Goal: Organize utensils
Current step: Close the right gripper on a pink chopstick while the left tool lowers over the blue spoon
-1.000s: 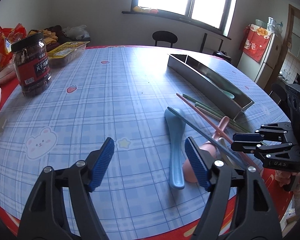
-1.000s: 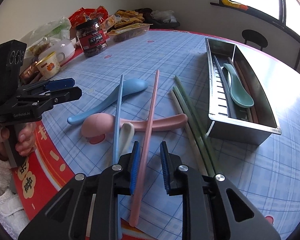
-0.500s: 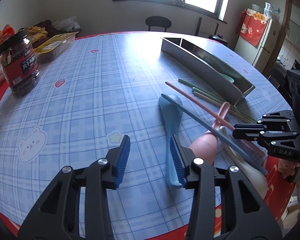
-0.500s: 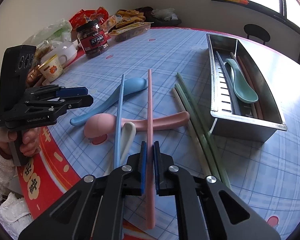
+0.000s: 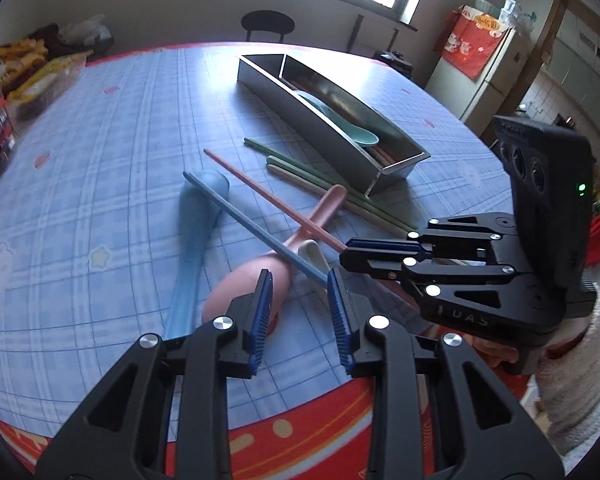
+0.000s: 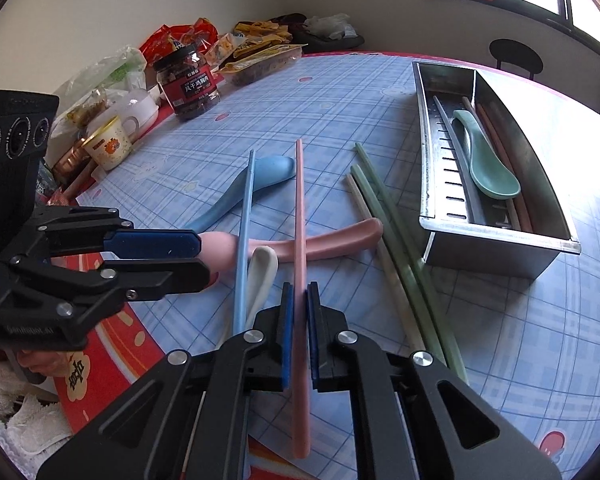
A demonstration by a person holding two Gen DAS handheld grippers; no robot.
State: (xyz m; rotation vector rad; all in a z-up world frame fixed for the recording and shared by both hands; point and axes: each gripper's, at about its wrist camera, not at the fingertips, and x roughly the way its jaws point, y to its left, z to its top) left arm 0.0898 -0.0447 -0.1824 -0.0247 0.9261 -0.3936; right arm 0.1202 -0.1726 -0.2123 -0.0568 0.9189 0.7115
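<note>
Over the desk (image 5: 100, 152), my right gripper (image 6: 299, 300) is pinching the pink chopstick (image 6: 299, 216).
My left gripper (image 5: 300, 292) is closing its jaws above the pink spoon (image 5: 256, 280), gripping nothing; its bowl is partly hidden.

Both tools are matte black plastic with triangular cut-outs and round silver screw heads along their arms. The left tool (image 5: 300, 312) carries ribbed blue pads (image 5: 262, 316) on its fingers; the right tool (image 6: 299, 332) has the same blue pads (image 6: 287, 336). Each bears a black camera block with three round lenses; white lettering marks the frames. A fuzzy white sleeve (image 5: 576, 384) shows at lower right.
</note>
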